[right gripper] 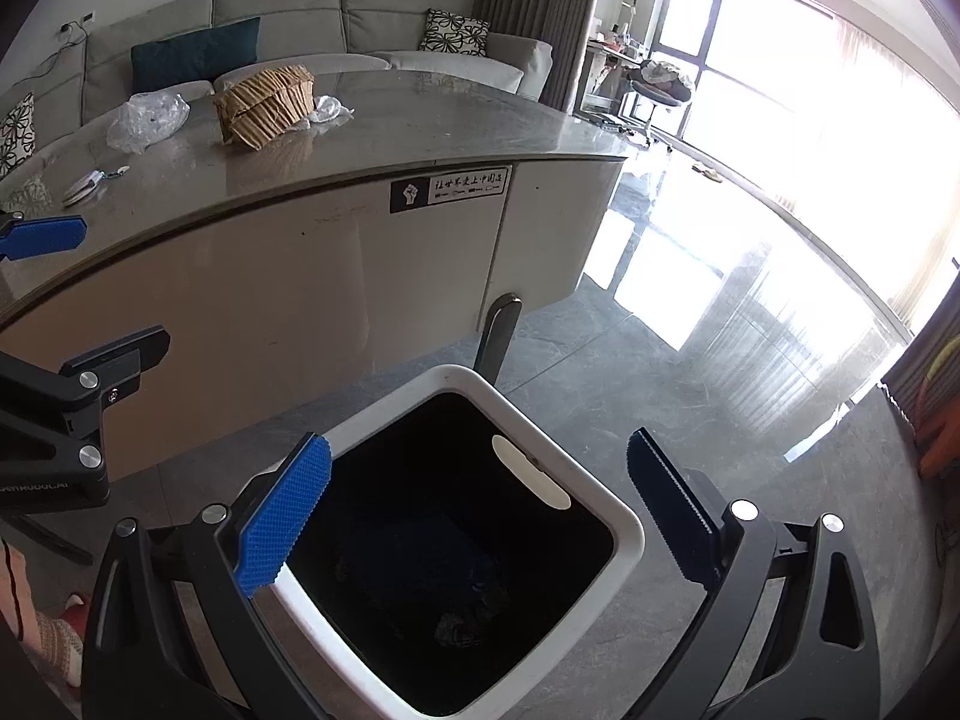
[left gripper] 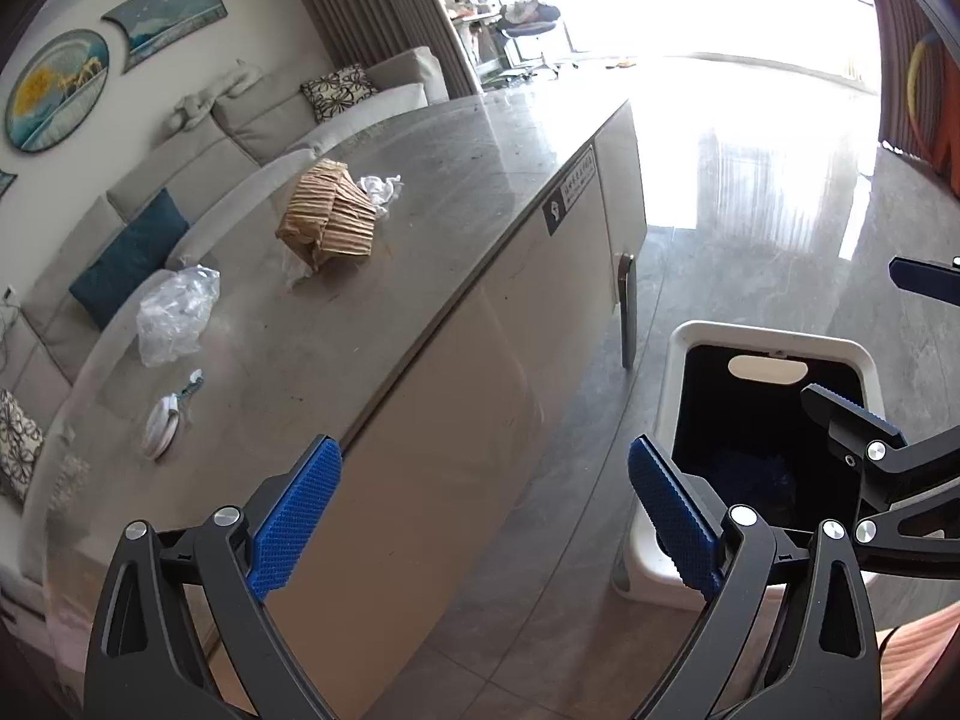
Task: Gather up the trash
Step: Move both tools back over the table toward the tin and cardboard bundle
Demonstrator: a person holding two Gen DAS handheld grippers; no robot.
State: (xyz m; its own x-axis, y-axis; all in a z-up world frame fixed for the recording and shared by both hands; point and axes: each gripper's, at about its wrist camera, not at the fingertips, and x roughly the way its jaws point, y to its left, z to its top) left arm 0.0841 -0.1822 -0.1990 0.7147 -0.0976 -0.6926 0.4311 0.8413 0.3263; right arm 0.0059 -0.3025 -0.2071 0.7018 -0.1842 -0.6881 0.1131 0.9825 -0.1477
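Observation:
A white trash bin (right gripper: 624,531) with a black liner stands on the floor by the table; it also shows in the left wrist view (left gripper: 774,341). Dark trash lies at its bottom. My right gripper (right gripper: 477,510) is open and empty, right above the bin's mouth. My left gripper (left gripper: 486,516) is open and empty, held off the table's edge beside the bin. On the grey table top (left gripper: 456,180) lie crumpled brown paper (left gripper: 330,216), a white tissue (left gripper: 381,187), a clear plastic bag (left gripper: 175,312) and a small white wrapper (left gripper: 161,426).
A grey sofa (right gripper: 336,18) with cushions runs behind the table. The table's metal leg (right gripper: 498,327) stands just behind the bin. Glossy tiled floor (right gripper: 750,372) stretches right toward bright windows and a desk chair (right gripper: 657,87).

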